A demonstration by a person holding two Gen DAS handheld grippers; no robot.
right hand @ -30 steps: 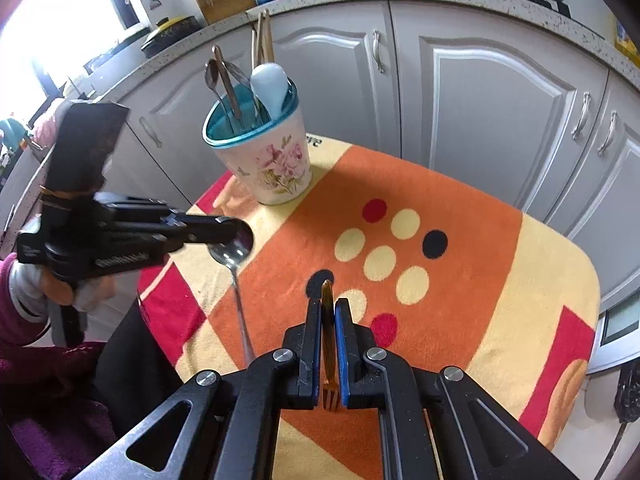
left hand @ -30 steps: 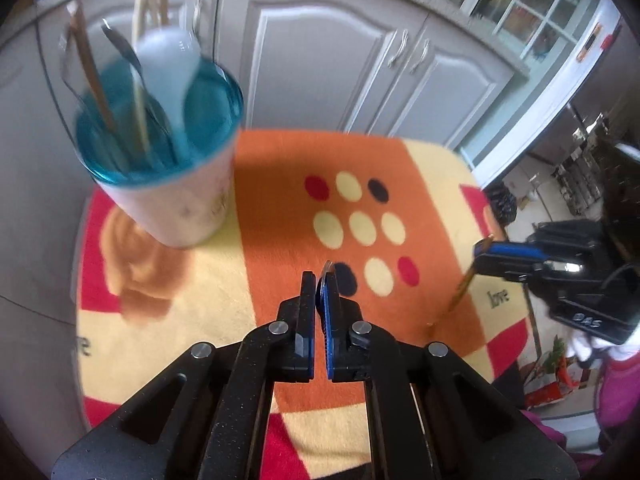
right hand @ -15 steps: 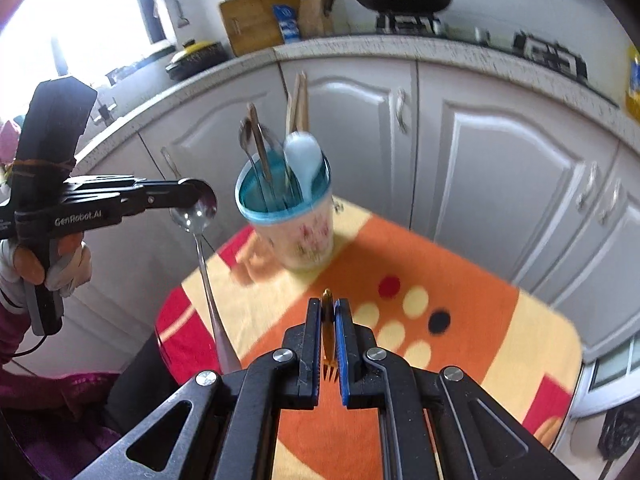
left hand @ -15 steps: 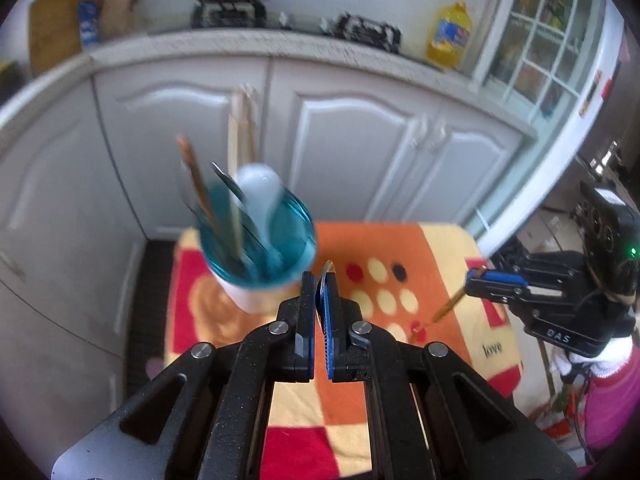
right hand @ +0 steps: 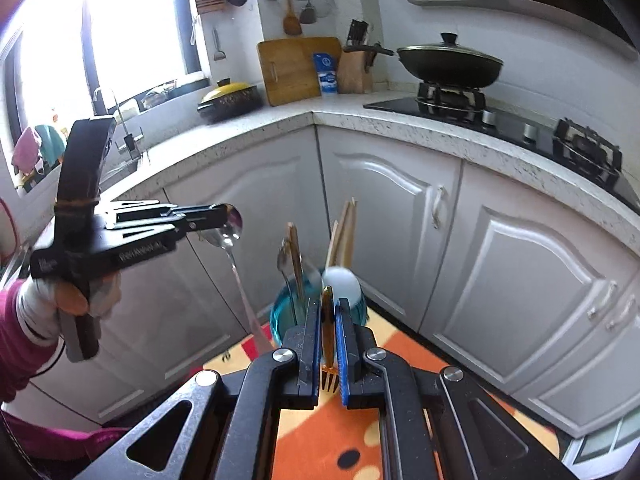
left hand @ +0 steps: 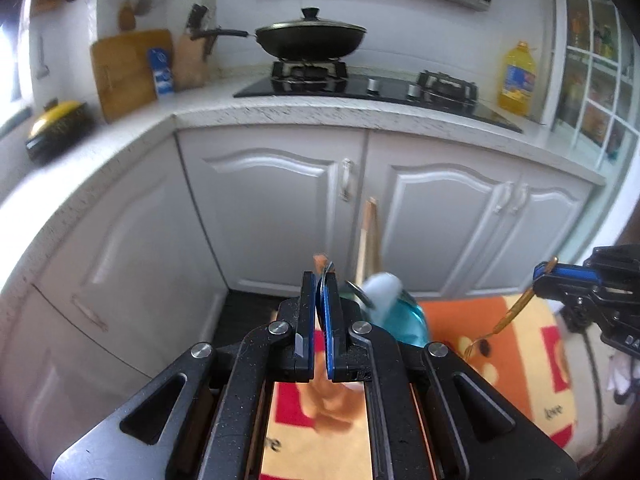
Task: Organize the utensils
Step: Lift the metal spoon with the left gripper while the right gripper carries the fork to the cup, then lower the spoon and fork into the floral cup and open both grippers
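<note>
- Teal-rimmed utensil cup (right hand: 282, 314) stands on the orange, yellow and red patterned cloth (right hand: 308, 440) covering the desk, in front of white cabinet doors (right hand: 400, 208); the fingers of both tools hide much of it in each view.
- Inside the cup, upright: a white ladle-like spoon (right hand: 340, 280), pale wooden chopsticks (right hand: 346, 232), a brown-handled utensil (right hand: 295, 256) and a metal spoon (right hand: 283, 264). Blur keeps me from counting anything further.
- Left hand-held gripper (right hand: 230, 218) is closed on the bowl of a long metal spoon (right hand: 236, 264), whose handle hangs down to the left of the cup, clear of its rim.
- From the left wrist view, that spoon's bowl edge shows as a thin sliver between the pressed-together blue pads.
- Right hand-held gripper (right hand: 329, 316) is clamped narrow on an amber plastic fork (right hand: 327, 336), tines toward the camera, handle tip pointing at the cup.
- Seen from the left wrist, the fork (left hand: 508, 316) hangs slanting over the cloth, right of the cup (left hand: 412, 320).
- Behind, on the counter: a lidded wok (right hand: 450, 64) on the stove, a cutting board (right hand: 294, 68), a knife block (right hand: 356, 68).
</note>
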